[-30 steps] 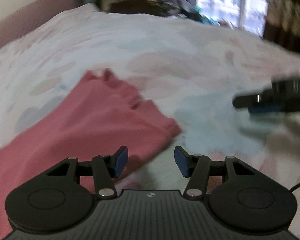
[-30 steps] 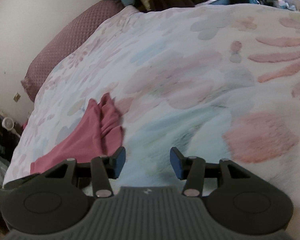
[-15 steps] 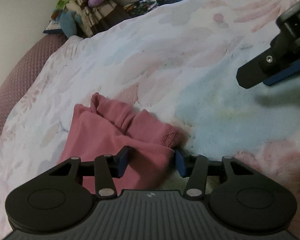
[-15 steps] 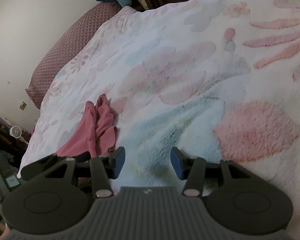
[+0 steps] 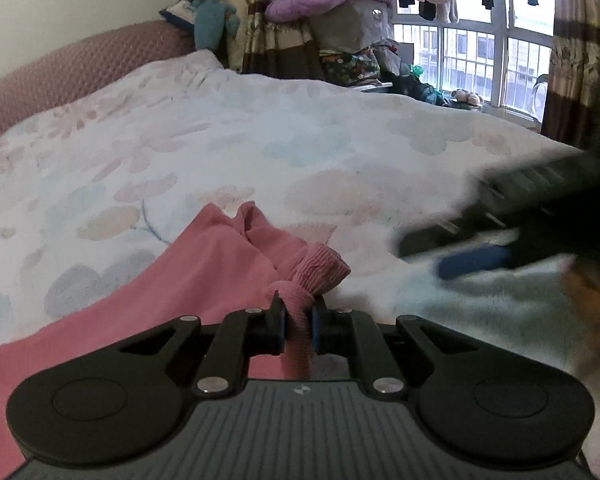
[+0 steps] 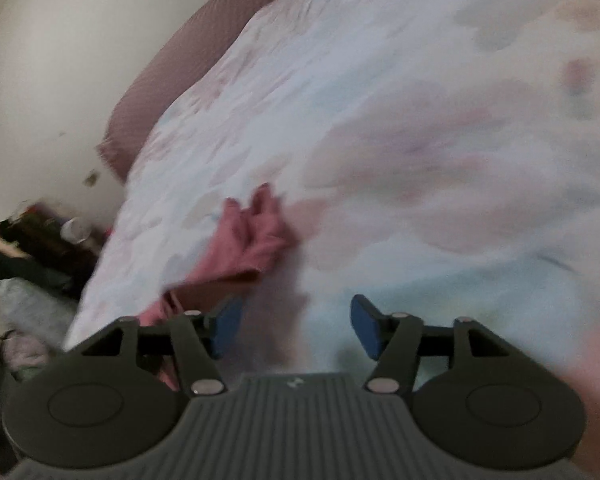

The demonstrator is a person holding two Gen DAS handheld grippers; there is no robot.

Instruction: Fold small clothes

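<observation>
Clamped in the left gripper point(image 5: 299, 322), whose jaws have just been closing, is the ribbed cuff of a pink knit garment point(image 5: 204, 280); it is spread toward 8 o'clock on a fluffy floral blanket point(image 5: 260, 140). At 3 o'clock, the right gripper point(image 6: 296, 326) is seen blurred, its jaws just widened, nothing between.

The bed point(image 5: 284, 140) lay open beyond the garment point(image 5: 220, 272), with only the right tool point(image 5: 476, 258) crossing low beside it.
</observation>
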